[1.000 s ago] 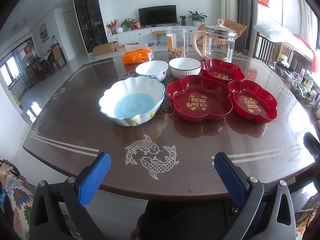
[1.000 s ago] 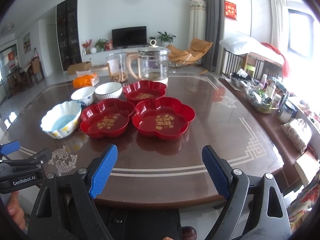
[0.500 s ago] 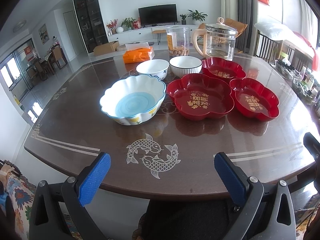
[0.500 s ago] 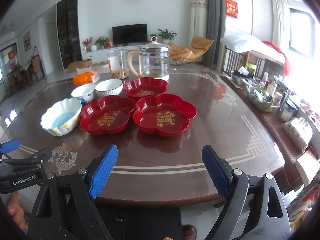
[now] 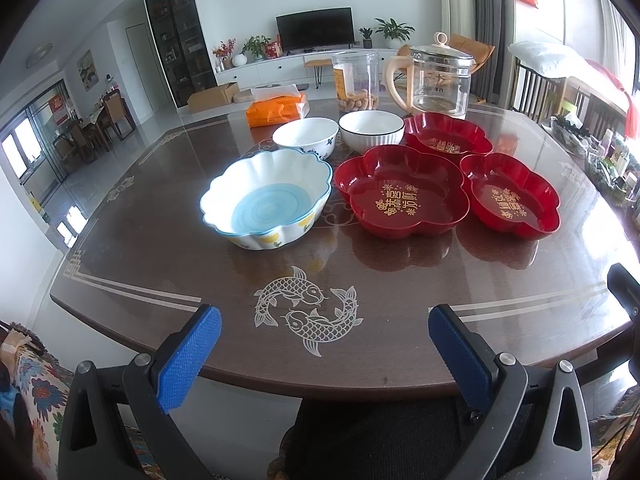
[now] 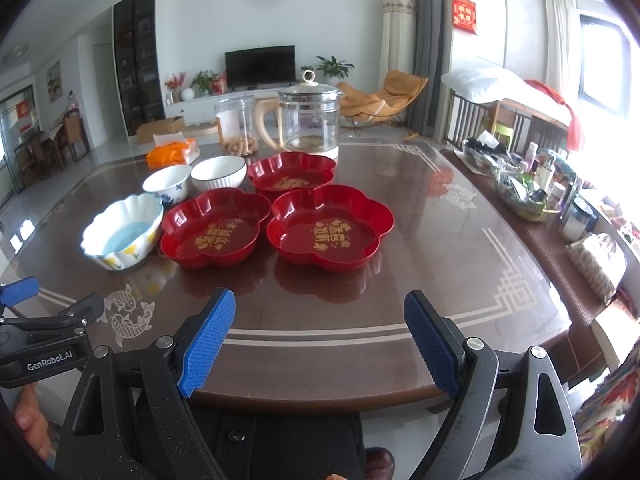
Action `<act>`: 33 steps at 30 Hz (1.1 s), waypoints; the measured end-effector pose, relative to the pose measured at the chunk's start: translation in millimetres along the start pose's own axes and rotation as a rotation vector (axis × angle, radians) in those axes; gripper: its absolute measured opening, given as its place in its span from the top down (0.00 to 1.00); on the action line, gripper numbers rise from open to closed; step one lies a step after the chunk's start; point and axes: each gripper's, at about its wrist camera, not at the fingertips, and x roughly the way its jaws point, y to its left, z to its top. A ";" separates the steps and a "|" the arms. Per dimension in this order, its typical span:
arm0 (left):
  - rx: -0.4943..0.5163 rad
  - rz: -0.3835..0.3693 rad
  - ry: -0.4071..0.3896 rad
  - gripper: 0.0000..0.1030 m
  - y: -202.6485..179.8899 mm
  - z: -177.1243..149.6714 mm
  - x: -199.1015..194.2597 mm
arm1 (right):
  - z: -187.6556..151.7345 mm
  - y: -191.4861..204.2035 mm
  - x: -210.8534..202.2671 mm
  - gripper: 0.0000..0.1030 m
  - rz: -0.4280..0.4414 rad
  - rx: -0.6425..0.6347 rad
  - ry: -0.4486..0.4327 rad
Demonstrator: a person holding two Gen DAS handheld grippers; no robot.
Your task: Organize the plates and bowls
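Three red flower-shaped plates lie on the dark table: one in the middle (image 5: 402, 194) (image 6: 216, 232), one to the right (image 5: 510, 196) (image 6: 330, 226), one behind (image 5: 448, 138) (image 6: 292, 174). A scalloped white bowl with a blue floor (image 5: 266, 198) (image 6: 122, 230) sits at their left. Behind it stand a blue-patterned white bowl (image 5: 306, 136) (image 6: 167, 182) and a ribbed white bowl (image 5: 371, 128) (image 6: 218, 172). My left gripper (image 5: 320, 344) hangs open over the near table edge, empty. My right gripper (image 6: 316, 340) is open too, short of the right plate, holding nothing.
At the back of the table (image 5: 160, 248) stand a glass kettle (image 5: 438, 76), a clear jar with snacks (image 5: 356, 80) and an orange tissue pack (image 5: 276, 110). A cluttered side shelf (image 6: 532, 188) runs along the right. The left gripper's body (image 6: 44, 340) shows at the right view's left edge.
Both grippers have edged slightly forward and upward toward the table, so the dishes sit a little lower and nearer in view. Jaws stay open; nothing on the table moved.
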 end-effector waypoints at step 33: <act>-0.008 -0.001 0.016 0.00 7.1 -4.4 5.0 | -6.2 2.0 3.2 0.14 0.007 -0.002 0.015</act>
